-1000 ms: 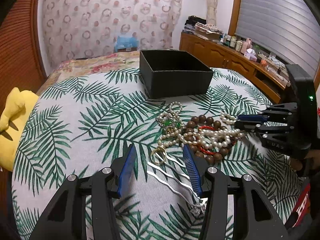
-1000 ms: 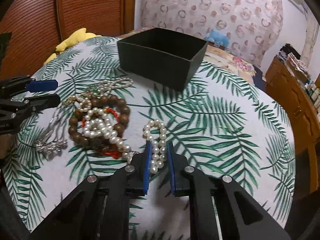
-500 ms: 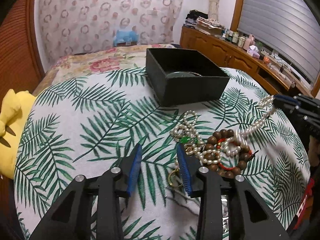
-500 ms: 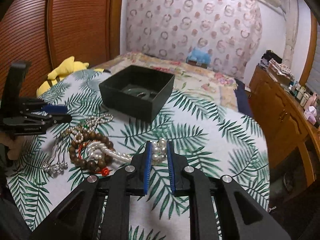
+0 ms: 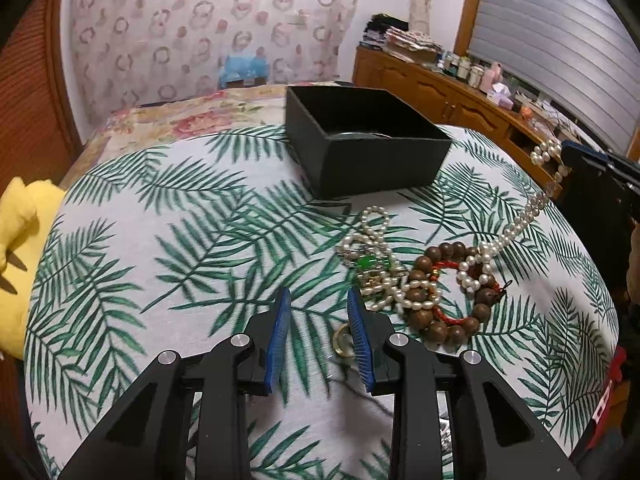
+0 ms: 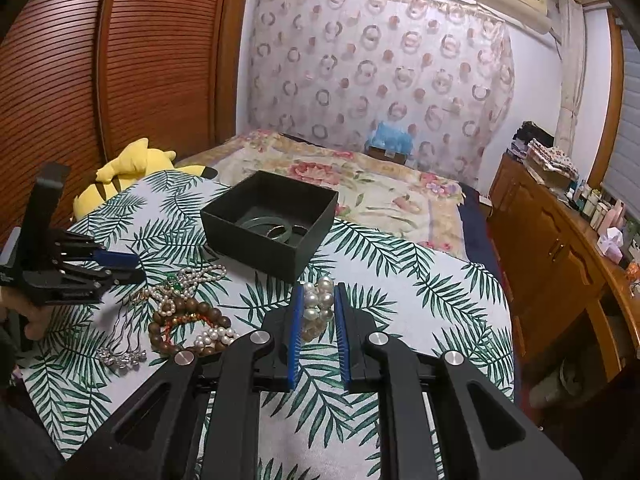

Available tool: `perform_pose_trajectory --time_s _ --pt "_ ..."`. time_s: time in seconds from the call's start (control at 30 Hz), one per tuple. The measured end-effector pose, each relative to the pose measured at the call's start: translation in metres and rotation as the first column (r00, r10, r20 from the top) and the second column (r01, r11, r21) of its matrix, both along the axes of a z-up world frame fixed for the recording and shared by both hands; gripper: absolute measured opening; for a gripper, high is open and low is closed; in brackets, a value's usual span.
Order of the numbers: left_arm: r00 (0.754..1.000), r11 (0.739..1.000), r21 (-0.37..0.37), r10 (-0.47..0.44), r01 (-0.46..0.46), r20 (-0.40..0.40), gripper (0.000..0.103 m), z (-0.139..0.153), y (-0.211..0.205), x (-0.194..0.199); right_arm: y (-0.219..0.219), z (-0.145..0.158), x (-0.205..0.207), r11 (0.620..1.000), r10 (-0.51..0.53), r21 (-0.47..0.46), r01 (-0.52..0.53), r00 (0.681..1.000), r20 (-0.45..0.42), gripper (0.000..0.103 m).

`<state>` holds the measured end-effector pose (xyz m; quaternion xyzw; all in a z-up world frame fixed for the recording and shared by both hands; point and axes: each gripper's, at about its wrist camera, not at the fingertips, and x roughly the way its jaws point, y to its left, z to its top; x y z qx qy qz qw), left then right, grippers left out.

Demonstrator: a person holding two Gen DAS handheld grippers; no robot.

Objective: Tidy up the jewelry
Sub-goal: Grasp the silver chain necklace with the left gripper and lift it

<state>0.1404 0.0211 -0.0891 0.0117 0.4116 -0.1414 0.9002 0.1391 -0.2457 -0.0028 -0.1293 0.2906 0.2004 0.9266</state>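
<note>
A pile of jewelry [image 5: 420, 280] lies on the palm-leaf tablecloth [image 5: 160, 240]: brown wooden beads [image 5: 436, 326], pearl strands, a green stone piece [image 5: 366, 263] and a gold ring [image 5: 341, 342]. My right gripper [image 6: 318, 308] is shut on a pearl necklace [image 6: 318, 300] and holds it raised; in the left wrist view the strand [image 5: 516, 226] stretches from the pile up to the right. My left gripper [image 5: 318, 320] is open and empty above the cloth, left of the pile. A black box [image 5: 360, 152] stands behind, with green bangles [image 6: 264, 226] inside.
A yellow plush toy [image 6: 128, 164] lies at the table's left edge. A bed with a floral cover [image 6: 360, 184] is behind the table. A wooden cabinet [image 6: 560, 248] with bottles runs along the right wall. A silver hair pin [image 6: 120, 356] lies near the pile.
My right gripper has lifted the pearl necklace up off the table, pulling the strand taut from the pile. My left gripper has drawn back and narrowed a little.
</note>
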Motion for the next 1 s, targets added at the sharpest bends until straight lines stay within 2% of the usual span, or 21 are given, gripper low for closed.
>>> perform_pose_trajectory --time_s 0.1,0.2,0.33,0.53,0.73,0.9,1.0 --pt "1.000 1.000 0.014 -0.019 0.019 -0.019 0.028 -0.005 -0.007 0.007 0.002 0.000 -0.002 1.000 0.003 -0.001 -0.003 1.000 -0.002 0.017" --pt "0.999 1.000 -0.003 -0.029 0.029 -0.040 0.026 -0.009 -0.008 0.014 0.003 0.000 -0.003 1.000 0.009 -0.002 -0.009 1.000 -0.003 0.017" --pt "0.998 0.999 0.005 -0.036 0.037 -0.050 0.019 -0.008 -0.012 0.019 0.003 -0.002 -0.003 1.000 0.010 -0.004 -0.010 1.000 -0.006 0.017" --pt "0.995 0.996 0.040 -0.078 0.081 -0.054 0.019 -0.007 -0.022 0.015 0.004 -0.004 -0.003 1.000 0.012 -0.006 -0.012 1.000 -0.012 0.017" --pt "0.994 0.995 0.042 -0.087 0.090 -0.060 0.019 -0.007 -0.022 0.011 0.005 -0.005 -0.003 1.000 0.011 -0.011 -0.012 1.000 -0.015 0.017" --pt "0.993 0.995 0.013 -0.100 0.101 -0.061 0.019 -0.007 -0.021 0.007 0.005 -0.006 -0.003 1.000 0.012 -0.013 -0.012 1.000 -0.017 0.017" --pt "0.994 0.994 0.028 -0.099 0.101 -0.055 0.019 -0.008 -0.024 0.006 0.005 -0.009 -0.003 1.000 0.011 -0.014 -0.012 1.000 -0.021 0.017"
